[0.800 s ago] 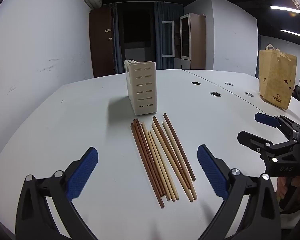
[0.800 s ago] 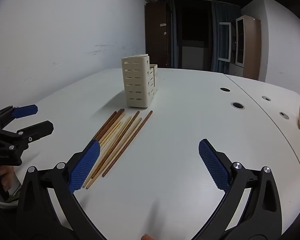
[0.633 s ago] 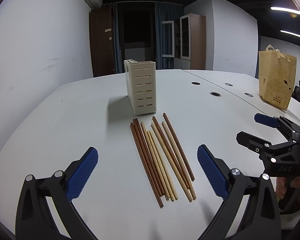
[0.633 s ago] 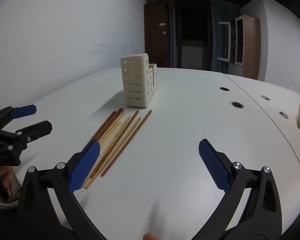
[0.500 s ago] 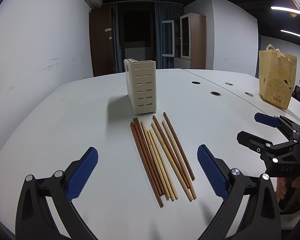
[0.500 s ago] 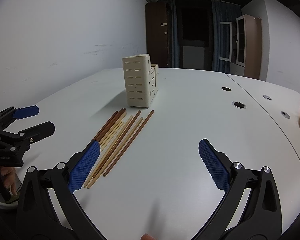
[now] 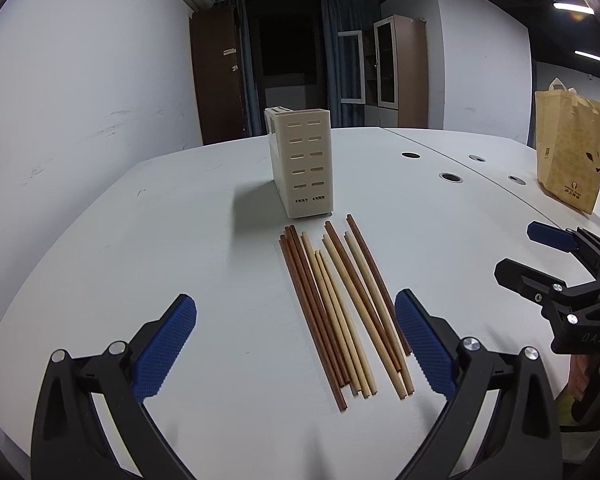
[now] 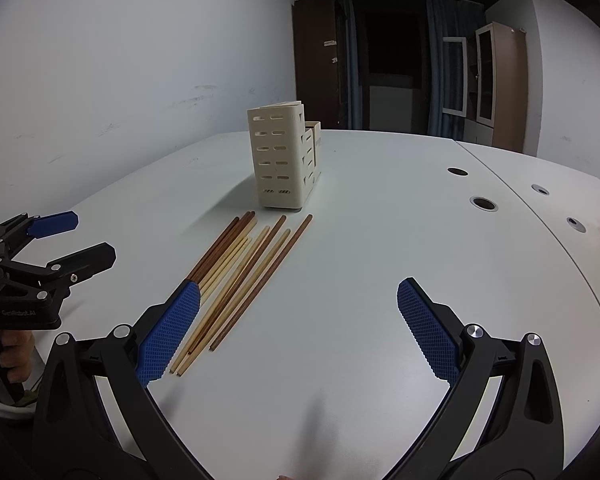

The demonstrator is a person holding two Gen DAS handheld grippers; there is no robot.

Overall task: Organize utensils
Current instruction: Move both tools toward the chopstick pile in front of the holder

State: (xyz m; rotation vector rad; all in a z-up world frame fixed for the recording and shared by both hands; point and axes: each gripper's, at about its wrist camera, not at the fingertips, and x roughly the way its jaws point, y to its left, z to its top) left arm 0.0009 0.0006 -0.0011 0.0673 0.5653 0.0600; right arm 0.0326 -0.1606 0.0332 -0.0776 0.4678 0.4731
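Wooden chopsticks (image 7: 342, 312) lie flat in a bunch on the white counter (image 7: 180, 240), just in front of the cream holder (image 7: 304, 168). Their long way runs from 6 o'clock up to 12 o'clock, toward the holder. The left claw (image 7: 296, 340) is nearer: the sticks sit right between its wide-apart fingers. The right claw (image 8: 298, 328) gapes too, grasping nothing, with the sticks off at 10 o'clock.

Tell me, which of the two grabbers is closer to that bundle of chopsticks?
The left gripper. Its open jaws sit either side of the near ends of the chopsticks. The right gripper hangs off to their right, over bare table.
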